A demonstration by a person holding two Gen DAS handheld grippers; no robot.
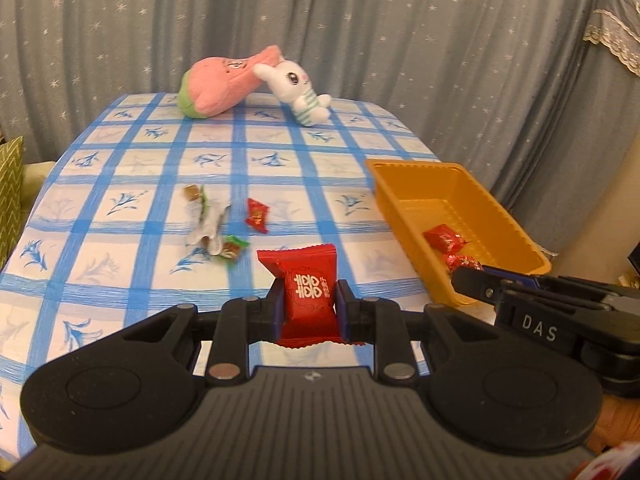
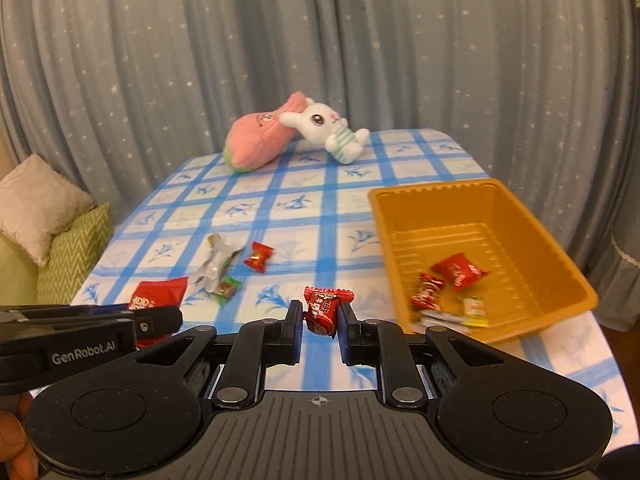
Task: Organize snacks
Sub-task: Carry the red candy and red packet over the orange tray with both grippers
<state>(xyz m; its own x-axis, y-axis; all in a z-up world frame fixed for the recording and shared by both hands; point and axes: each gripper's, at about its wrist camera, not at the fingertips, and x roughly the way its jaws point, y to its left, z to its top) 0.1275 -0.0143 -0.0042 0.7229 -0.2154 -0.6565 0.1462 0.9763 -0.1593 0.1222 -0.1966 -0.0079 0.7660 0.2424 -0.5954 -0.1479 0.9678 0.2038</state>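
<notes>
My left gripper is shut on a red snack packet with white characters, held above the near table; it also shows in the right wrist view. My right gripper is shut on a small red wrapped candy. The orange tray at the right holds two red candies and a yellow one; it also shows in the left wrist view. On the cloth lie a small red candy, a green-wrapped candy and a silver wrapper.
A pink plush and a white rabbit plush lie at the far table edge against a grey curtain. A green sofa with cushions stands left of the blue-checked table.
</notes>
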